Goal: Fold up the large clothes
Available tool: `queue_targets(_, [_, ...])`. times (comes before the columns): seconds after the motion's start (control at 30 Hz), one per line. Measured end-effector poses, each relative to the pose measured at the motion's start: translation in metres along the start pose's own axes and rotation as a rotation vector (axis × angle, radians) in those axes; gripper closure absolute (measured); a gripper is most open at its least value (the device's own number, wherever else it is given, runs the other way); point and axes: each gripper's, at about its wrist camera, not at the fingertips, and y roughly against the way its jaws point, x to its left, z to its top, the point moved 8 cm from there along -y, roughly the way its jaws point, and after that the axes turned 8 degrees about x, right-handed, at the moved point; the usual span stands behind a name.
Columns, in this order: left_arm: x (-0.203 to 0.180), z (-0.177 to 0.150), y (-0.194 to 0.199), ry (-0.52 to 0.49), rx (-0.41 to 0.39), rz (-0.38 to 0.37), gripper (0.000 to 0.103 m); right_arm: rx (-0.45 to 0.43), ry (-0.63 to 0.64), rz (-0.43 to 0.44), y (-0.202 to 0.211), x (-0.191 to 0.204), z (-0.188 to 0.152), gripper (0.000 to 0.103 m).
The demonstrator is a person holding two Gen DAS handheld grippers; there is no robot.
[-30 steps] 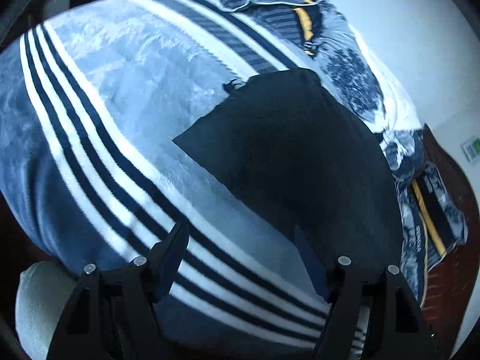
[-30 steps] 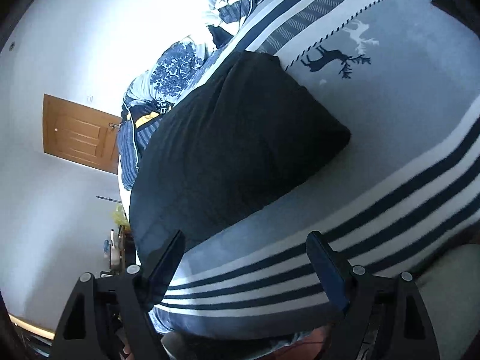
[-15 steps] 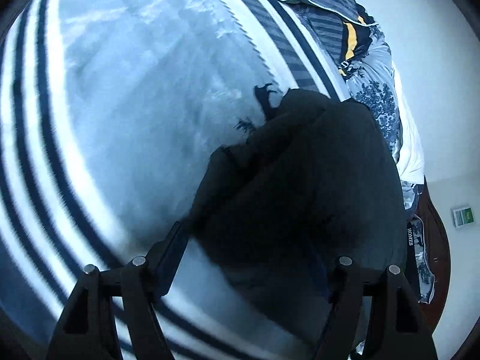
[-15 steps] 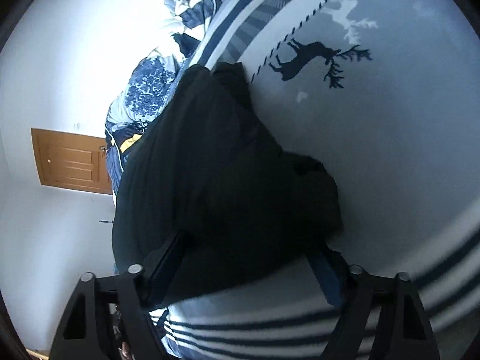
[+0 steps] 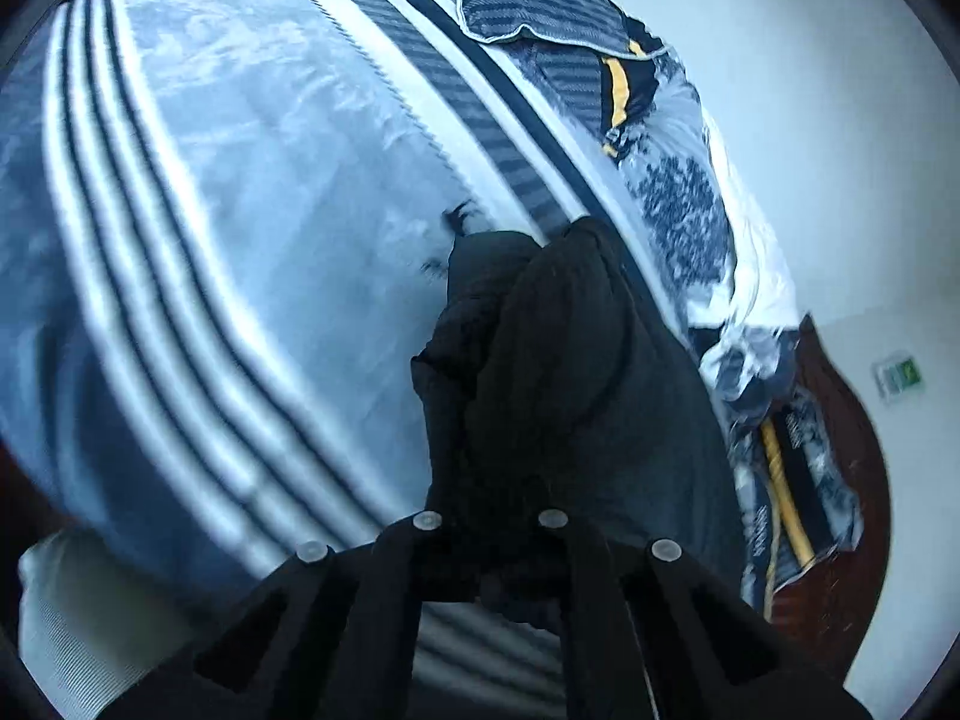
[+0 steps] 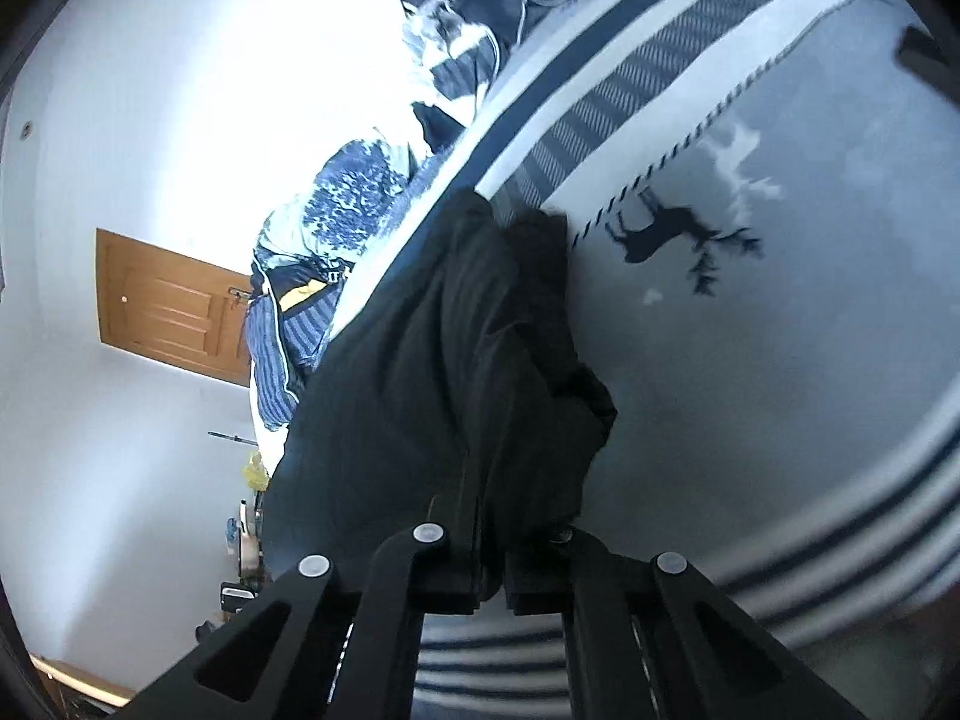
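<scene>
A large black garment lies on a bed covered by a light blue blanket with navy and white stripes. In the left wrist view my left gripper is shut on the garment's near edge, and the cloth rises in bunched folds from its jaws. In the right wrist view the same black garment is pinched at its near corner by my right gripper, shut on the cloth. The fabric is lifted and creased between both grips. The fingertips are hidden in the dark cloth.
The blanket carries a dark reindeer print. Patterned blue bedding is heaped along the bed's far side by a white wall. A wooden door stands at the left. A dark wooden headboard rims the bed.
Both grippers went from wide open over the flat garment to shut on its near edge. The cloth has been gathered and pulled up into folds, and both views have drawn back a little.
</scene>
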Motion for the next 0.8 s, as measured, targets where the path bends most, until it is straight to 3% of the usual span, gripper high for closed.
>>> queue_targets(0.23, [0.050,-0.034,-0.019,0.004,0.075,0.189,0.096,0.061,0.066,-0.174,-0.007,-0.044,-0.041,0.098])
queue_targets(0.33, [0.044,-0.032,0.003,-0.032,0.026,0.235,0.091,0.103,0.041,-0.264,-0.011,-0.061,-0.053,0.094])
queue_targets(0.43, [0.033,-0.025,0.032,-0.116,-0.049,0.315,0.057,0.063,0.054,-0.315,0.019,-0.059,-0.061,0.090])
queue_targets(0.47, [0.030,-0.022,0.044,-0.144,-0.087,0.330,0.042,0.050,0.068,-0.342,0.029,-0.056,-0.062,0.087])
queue_targets(0.5, [0.025,-0.018,0.057,-0.179,-0.129,0.341,0.038,0.037,0.087,-0.369,0.039,-0.051,-0.061,0.076])
queue_targets(0.53, [0.023,-0.016,0.066,-0.207,-0.154,0.350,0.037,0.020,0.108,-0.396,0.049,-0.047,-0.061,0.053])
queue_targets(0.6, [0.009,-0.009,0.078,-0.269,-0.185,0.374,0.028,-0.032,0.150,-0.436,0.068,-0.034,-0.055,0.021])
queue_targets(0.67, [-0.003,0.000,0.079,-0.310,-0.189,0.380,0.028,-0.082,0.185,-0.476,0.086,-0.021,-0.042,0.021])
queue_targets(0.8, [-0.027,0.024,0.059,-0.374,-0.159,0.370,0.027,-0.047,0.269,-0.367,0.077,0.017,-0.010,0.021])
